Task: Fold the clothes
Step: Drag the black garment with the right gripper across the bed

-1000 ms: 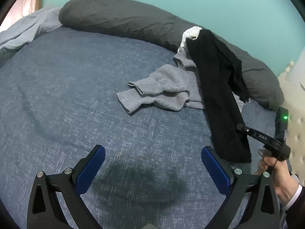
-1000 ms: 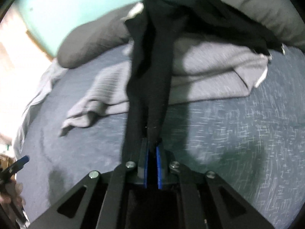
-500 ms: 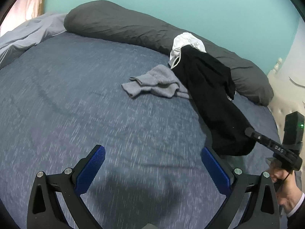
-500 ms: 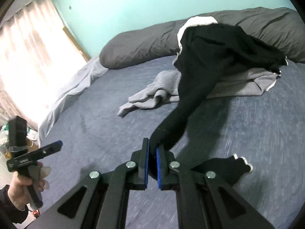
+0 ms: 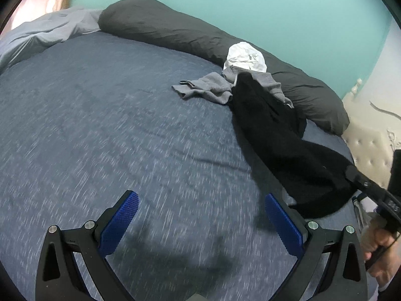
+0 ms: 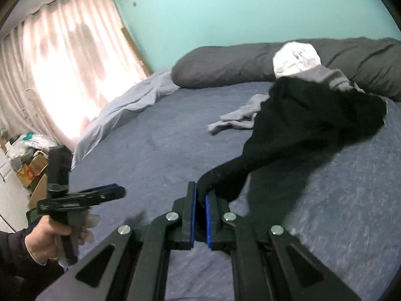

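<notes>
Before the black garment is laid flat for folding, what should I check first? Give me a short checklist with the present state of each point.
1. Right gripper shut on the black garment: ok, one end is pinched between its fingers.
2. Left gripper open and free: ok, nothing between its fingers.
3. Black garment clear of the gray garment: not ok, its far end still lies over the gray one.
4. White garment out of the way: ok, it rests against the dark gray bolster pillow.
5. Free space on the blue bedsheet: ok, the near part is bare.
6. Second corner to grasp: cannot tell, the garment is bunched.
</notes>
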Demonstrator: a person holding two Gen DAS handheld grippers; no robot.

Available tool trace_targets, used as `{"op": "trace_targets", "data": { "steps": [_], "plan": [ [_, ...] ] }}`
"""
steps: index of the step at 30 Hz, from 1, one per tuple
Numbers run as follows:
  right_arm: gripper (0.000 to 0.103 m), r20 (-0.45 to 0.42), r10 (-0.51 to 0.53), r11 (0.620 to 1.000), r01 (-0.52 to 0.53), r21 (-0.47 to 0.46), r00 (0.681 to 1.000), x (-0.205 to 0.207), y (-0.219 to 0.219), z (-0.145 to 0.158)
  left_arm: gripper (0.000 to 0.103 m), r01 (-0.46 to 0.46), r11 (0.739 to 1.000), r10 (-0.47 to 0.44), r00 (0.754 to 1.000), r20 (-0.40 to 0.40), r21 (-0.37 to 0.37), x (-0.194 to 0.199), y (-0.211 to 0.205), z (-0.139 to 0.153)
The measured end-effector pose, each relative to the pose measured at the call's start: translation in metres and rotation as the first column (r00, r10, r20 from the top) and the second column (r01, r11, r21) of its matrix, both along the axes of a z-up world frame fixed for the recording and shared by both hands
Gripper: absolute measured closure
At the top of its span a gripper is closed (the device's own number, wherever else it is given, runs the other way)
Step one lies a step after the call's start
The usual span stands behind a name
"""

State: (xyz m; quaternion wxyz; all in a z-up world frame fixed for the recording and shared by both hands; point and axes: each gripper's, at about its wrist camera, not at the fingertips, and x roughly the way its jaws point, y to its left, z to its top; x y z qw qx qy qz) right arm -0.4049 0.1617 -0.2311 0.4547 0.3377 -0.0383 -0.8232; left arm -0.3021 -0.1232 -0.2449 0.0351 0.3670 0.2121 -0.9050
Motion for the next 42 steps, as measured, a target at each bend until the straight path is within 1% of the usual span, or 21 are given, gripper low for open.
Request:
{"op": "trace_targets", "data": {
  "steps": [4,8,11,14,16,17,18,19,21,23,25,26,30,31,32,33,34,36,39,41,42],
  "plan": [
    [0.097,0.013,0.004,1.000,-0.004,-0.020,1.000,0.043,0.003,0.011,0.000,-0.014,1.000,0.014,1.000,-0.007,0.011,0.029,-0.005,0.003],
    [0.097,0.030,0.030,0.999,-0.029,-0.023,0.999,0.081,0.008,0.015,0.000,-0.025,0.999,0.025,1.000,-0.011,0.027,0.043,-0.008,-0.001],
    [0.097,0.066,0.047,0.999,-0.047,0.006,0.997,0.097,0.004,0.009,0.000,-0.028,0.999,0.029,1.000,-0.011,0.043,0.044,-0.008,-0.006],
    [0.097,0.115,0.033,0.998,-0.040,0.058,0.993,0.097,0.002,-0.010,0.000,-0.021,0.999,0.021,1.000,-0.019,0.030,0.044,-0.007,-0.011],
    [0.097,0.162,0.008,0.997,-0.021,0.073,0.987,0.090,0.004,-0.023,0.000,-0.018,0.999,0.018,1.000,-0.009,0.033,0.043,-0.007,-0.018],
    [0.096,0.169,-0.012,0.997,-0.002,0.081,0.986,0.087,0.006,-0.027,0.000,-0.017,0.999,0.017,1.000,-0.003,0.040,0.042,-0.007,-0.022],
    [0.093,0.173,-0.037,0.995,0.021,0.094,0.984,0.084,0.009,-0.031,0.000,-0.016,0.999,0.016,1.000,0.003,0.044,0.040,-0.008,-0.025],
    [0.091,0.179,-0.064,0.993,0.045,0.108,0.982,0.081,0.011,-0.035,0.000,-0.015,0.999,0.015,1.000,0.006,0.038,0.038,-0.008,-0.027],
    [0.089,0.177,-0.108,0.987,0.085,0.134,0.978,0.073,0.016,-0.038,0.000,-0.013,1.000,0.012,1.000,0.012,0.026,0.034,-0.007,-0.031],
    [0.084,0.172,-0.151,0.979,0.124,0.159,0.973,0.064,0.020,-0.040,0.000,-0.012,1.000,0.012,1.000,0.015,0.021,0.031,-0.007,-0.035],
    [0.077,0.162,-0.197,0.968,0.166,0.188,0.967,0.055,0.024,-0.040,0.000,-0.009,1.000,0.009,1.000,0.018,0.019,0.029,-0.007,-0.037],
    [0.075,0.152,-0.223,0.960,0.190,0.204,0.963,0.049,0.026,-0.039,0.000,-0.007,1.000,0.006,1.000,0.020,0.018,0.028,-0.007,-0.038],
    [0.069,0.141,-0.295,0.943,0.264,0.202,0.945,0.023,0.031,-0.034,0.000,0.005,1.000,-0.005,1.000,0.019,0.004,0.027,-0.007,-0.039],
    [0.062,0.139,-0.312,0.938,0.282,0.201,0.940,0.016,0.032,-0.033,0.000,0.006,1.000,-0.006,1.000,0.019,0.002,0.027,-0.007,-0.039],
    [0.058,0.137,-0.329,0.933,0.300,0.199,0.934,0.009,0.034,-0.031,0.000,0.004,1.000,-0.004,1.000,0.021,0.004,0.027,-0.008,-0.039],
    [0.054,0.135,-0.346,0.928,0.318,0.197,0.928,0.003,0.035,-0.030,0.000,0.001,1.000,-0.001,1.000,0.023,0.007,0.026,-0.010,-0.040],
    [0.053,0.133,-0.364,0.922,0.335,0.195,0.922,-0.004,0.036,-0.028,0.000,-0.002,1.000,0.002,1.000,0.024,0.009,0.026,-0.011,-0.040],
    [0.053,0.137,-0.346,0.925,0.314,0.212,0.928,-0.016,0.026,-0.033,0.000,-0.008,1.000,0.008,1.000,0.029,0.016,0.025,-0.014,-0.042],
    [0.052,0.153,-0.303,0.933,0.259,0.251,0.941,-0.032,-0.005,-0.045,0.000,-0.014,1.000,0.013,0.999,0.043,0.020,0.022,-0.019,-0.045],
    [0.047,0.152,-0.288,0.932,0.240,0.272,0.945,-0.039,-0.021,-0.054,0.000,-0.017,1.000,0.016,0.999,0.052,0.022,0.021,-0.022,-0.047],
    [0.043,0.151,-0.282,0.931,0.232,0.283,0.948,-0.042,-0.029,-0.058,0.000,-0.019,1.000,0.018,0.998,0.054,0.022,0.021,-0.022,-0.047]
  ]
}}
